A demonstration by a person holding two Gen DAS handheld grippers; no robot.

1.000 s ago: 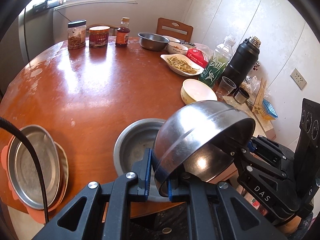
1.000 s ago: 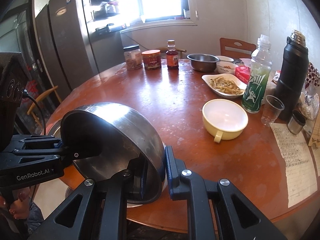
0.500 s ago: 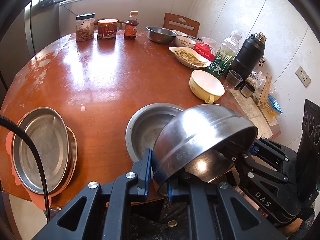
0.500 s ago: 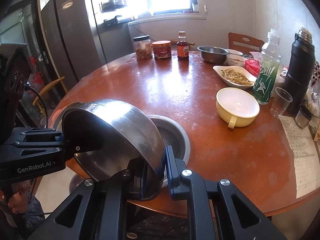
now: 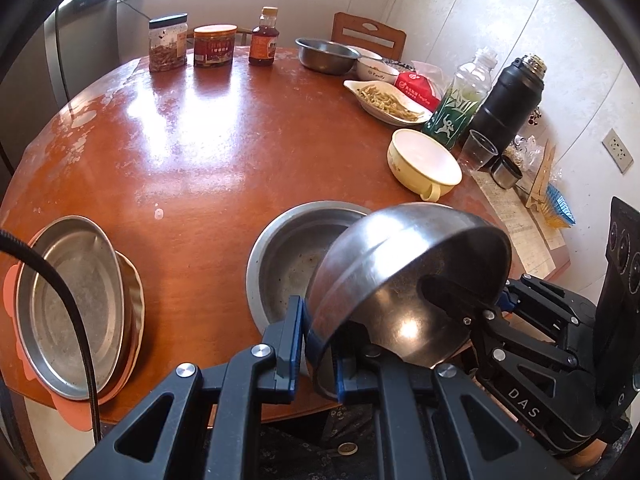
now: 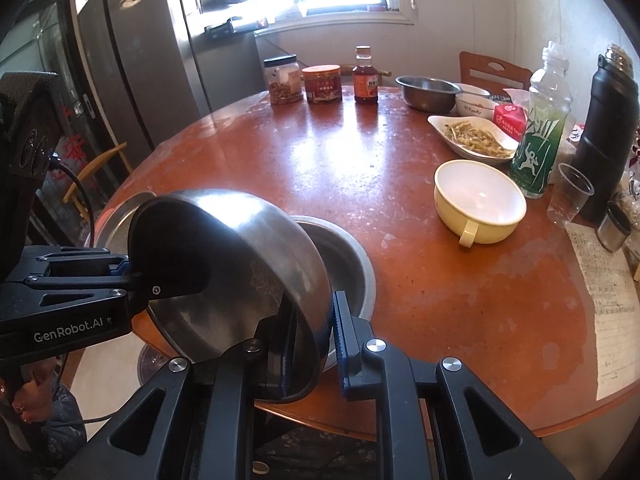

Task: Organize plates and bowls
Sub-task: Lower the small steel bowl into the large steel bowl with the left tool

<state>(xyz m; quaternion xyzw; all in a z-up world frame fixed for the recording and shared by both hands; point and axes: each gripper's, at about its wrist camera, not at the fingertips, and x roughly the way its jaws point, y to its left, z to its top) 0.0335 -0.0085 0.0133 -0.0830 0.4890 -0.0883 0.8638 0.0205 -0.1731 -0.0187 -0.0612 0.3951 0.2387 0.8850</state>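
Note:
A steel bowl (image 5: 400, 264) (image 6: 256, 240) hangs tilted on its side, gripped by the rim from two sides. My left gripper (image 5: 316, 344) is shut on its near rim; the same gripper shows at the bowl's left edge (image 6: 124, 272) in the right wrist view. My right gripper (image 6: 310, 340) is shut on the opposite rim, seen at the right (image 5: 492, 308) in the left wrist view. Just beneath and behind the held bowl, a second steel bowl (image 5: 288, 256) (image 6: 344, 256) rests upright near the table's front edge. A stack of steel plates (image 5: 68, 304) on an orange mat lies to its left.
On the round wooden table (image 5: 200, 152) stand a yellow handled bowl (image 5: 424, 160), a white dish of food (image 5: 388, 100), another steel bowl (image 5: 326, 54), jars, a bottle (image 5: 460, 100), a black flask (image 5: 508, 100) and a plastic cup. A fridge (image 6: 140, 60) stands left.
Both views have shifted a little, and more of the resting bowl now shows behind the held bowl. Both grips on the rim are unchanged.

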